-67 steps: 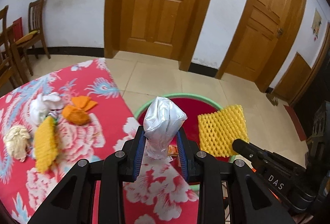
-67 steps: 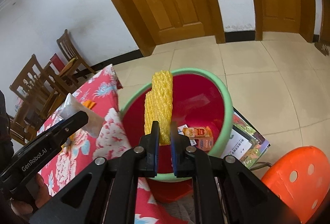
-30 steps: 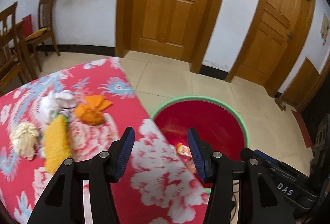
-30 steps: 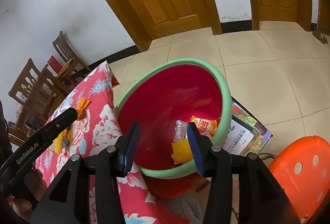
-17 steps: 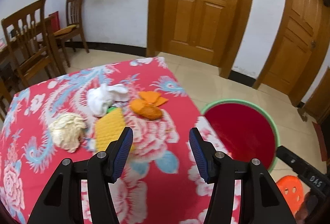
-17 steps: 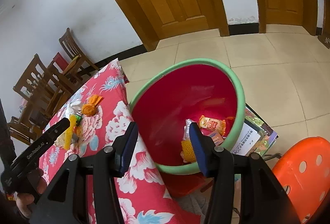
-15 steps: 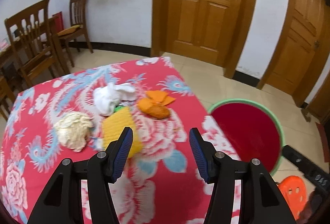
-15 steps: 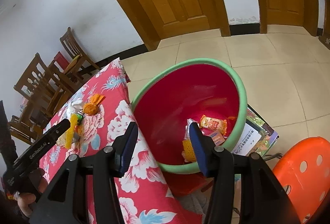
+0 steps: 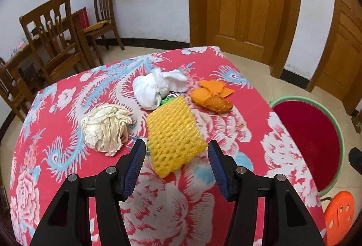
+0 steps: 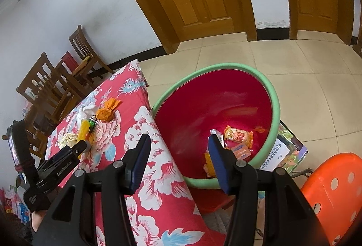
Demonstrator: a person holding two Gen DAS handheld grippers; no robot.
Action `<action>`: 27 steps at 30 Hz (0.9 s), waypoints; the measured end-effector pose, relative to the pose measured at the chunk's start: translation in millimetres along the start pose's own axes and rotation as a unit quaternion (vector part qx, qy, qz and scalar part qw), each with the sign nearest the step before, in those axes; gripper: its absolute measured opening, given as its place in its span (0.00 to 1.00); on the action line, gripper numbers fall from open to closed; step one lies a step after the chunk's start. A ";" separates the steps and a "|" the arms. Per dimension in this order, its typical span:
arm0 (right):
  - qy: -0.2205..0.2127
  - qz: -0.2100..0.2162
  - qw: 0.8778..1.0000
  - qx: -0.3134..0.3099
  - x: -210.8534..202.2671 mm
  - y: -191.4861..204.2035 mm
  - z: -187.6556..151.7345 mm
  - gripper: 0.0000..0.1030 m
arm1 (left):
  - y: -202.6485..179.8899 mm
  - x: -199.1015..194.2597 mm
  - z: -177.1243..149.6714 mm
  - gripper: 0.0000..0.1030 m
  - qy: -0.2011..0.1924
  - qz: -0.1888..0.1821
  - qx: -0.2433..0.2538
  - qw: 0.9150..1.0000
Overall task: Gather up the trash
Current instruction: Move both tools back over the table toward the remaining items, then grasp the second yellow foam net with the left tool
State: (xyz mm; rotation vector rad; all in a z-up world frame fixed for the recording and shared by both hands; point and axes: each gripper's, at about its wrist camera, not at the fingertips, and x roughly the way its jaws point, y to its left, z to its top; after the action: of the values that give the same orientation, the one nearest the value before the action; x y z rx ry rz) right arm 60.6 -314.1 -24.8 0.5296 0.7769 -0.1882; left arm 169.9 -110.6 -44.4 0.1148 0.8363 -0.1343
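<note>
place: home dining room | signs: panelled wooden doors (image 9: 244,3), tiled floor (image 10: 294,69), wooden dining chairs (image 9: 54,37) left of the doors, floral-clothed table (image 9: 67,155) before them

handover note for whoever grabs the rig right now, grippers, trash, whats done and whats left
Left hand-held gripper: open, empty, over the table facing the yellow foam net.
Right hand-held gripper: open, empty, by the red basin.
Done: snack wrappers and another foam net lie in the basin.
Left on the tablecloth: yellow foam net, crumpled paper, white sock, orange wrapper.
</note>
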 end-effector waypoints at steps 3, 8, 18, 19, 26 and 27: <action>0.002 0.002 1.000 -0.002 1.4 3.3 -0.5 0.54 | 3.8 3.7 0.3 0.56 0.001 0.001 -0.002 1.000; 0.005 0.005 1.000 -0.008 3.4 10.1 -1.3 0.54 | 9.8 8.1 -0.2 0.27 0.012 -0.023 -0.010 1.000; 0.009 0.011 1.000 -0.024 6.7 26.8 -1.7 0.54 | 30.0 -6.8 1.9 0.10 -0.002 -0.075 -0.048 0.996; 0.009 0.012 1.000 -0.026 6.8 28.1 -1.6 0.54 | 33.6 -11.2 3.2 0.10 -0.006 -0.083 -0.055 0.995; 0.013 0.022 0.999 -0.046 9.3 48.5 -0.1 0.54 | 55.1 -31.7 11.2 0.10 -0.030 -0.102 -0.083 0.991; 0.014 0.025 0.998 -0.050 9.9 53.3 0.0 0.54 | 58.3 -33.9 12.0 0.10 -0.033 -0.102 -0.086 0.991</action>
State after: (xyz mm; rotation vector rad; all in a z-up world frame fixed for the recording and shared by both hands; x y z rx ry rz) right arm 86.2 -268.3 -11.3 0.4572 0.7948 -0.0960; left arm 165.7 -52.5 -8.3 -0.1370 0.7881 -0.2557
